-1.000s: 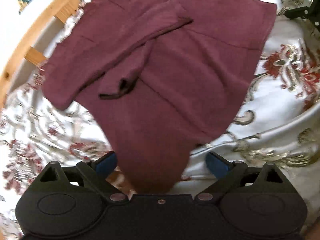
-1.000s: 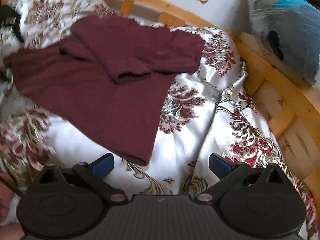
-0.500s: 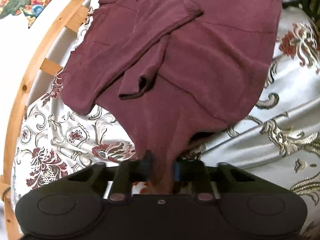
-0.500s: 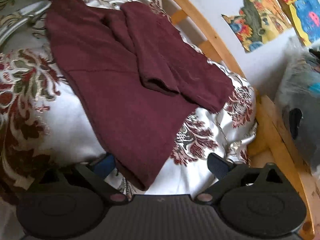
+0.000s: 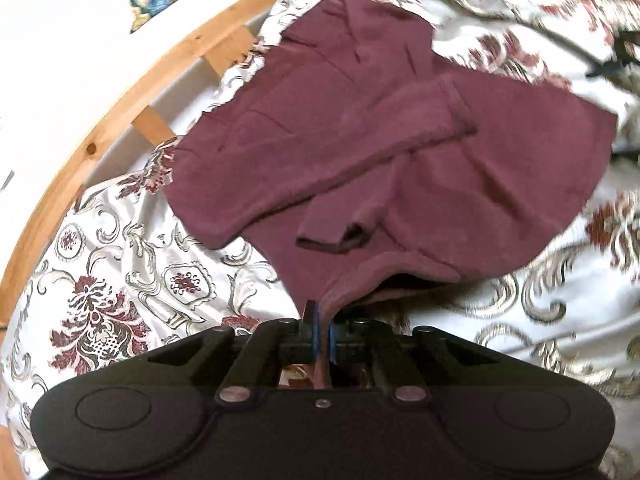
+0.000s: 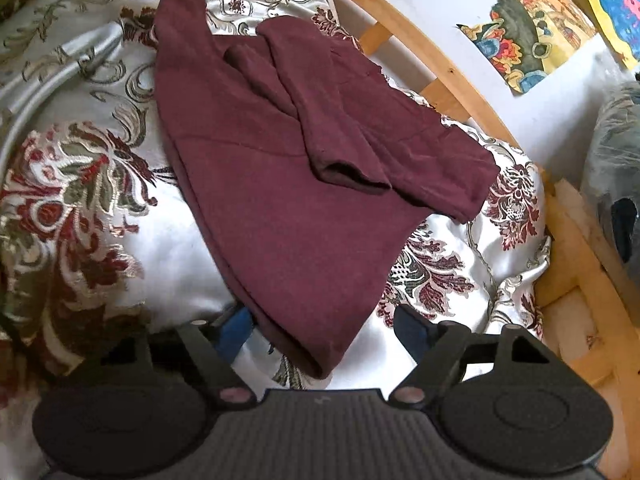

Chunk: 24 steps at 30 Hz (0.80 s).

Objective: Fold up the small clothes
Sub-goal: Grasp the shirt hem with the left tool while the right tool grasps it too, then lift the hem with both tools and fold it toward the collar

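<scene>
Maroon garment [image 5: 360, 152] lay on the bed [image 5: 120, 272]; left claw [image 5: 322, 336] clenched its near hem, lifted, while right claw [image 6: 320, 328] was closing, unclamped, around the other corner.

Maroon top on the bed, 1 hem corner pinched and raised

The small maroon long-sleeved top [image 5: 400, 152] lies spread on the floral bedspread with both sleeves folded in across its body, 1 cuff lying open near the middle. Its near hem corner is lifted off the cover and clamped between blue pads, so the fabric tents up there; the other hem corner [image 6: 316, 344] lies flat, doubled over slightly at its tip.
</scene>
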Each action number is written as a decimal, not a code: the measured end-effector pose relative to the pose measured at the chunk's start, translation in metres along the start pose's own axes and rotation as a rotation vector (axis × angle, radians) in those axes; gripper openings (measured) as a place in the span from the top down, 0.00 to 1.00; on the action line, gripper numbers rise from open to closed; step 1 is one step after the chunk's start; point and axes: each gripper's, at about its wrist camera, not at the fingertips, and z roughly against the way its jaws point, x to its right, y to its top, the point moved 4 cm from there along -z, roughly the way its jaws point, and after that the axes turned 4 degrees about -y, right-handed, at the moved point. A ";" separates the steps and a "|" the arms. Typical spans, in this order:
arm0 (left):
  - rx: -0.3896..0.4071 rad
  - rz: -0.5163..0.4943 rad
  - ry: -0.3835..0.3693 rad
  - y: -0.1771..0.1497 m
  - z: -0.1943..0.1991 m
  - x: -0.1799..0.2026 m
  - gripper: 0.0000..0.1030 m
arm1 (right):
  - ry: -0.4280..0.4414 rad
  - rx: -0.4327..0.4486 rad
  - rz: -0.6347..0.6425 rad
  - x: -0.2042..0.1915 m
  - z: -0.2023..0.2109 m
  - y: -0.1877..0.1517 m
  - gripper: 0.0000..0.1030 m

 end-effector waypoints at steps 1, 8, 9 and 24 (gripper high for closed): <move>0.003 0.016 -0.001 0.002 0.002 -0.003 0.96 | -0.008 0.007 0.008 0.000 -0.001 -0.001 0.20; -0.002 0.045 -0.029 0.002 0.015 -0.009 0.96 | -0.003 0.026 -0.030 0.001 0.002 -0.006 0.90; -0.006 0.036 -0.035 0.000 0.017 -0.008 0.96 | -0.010 0.036 -0.057 0.004 0.006 -0.007 0.90; 0.092 0.218 -0.194 -0.040 0.124 0.025 0.96 | 0.005 0.038 -0.437 0.080 0.144 -0.005 0.91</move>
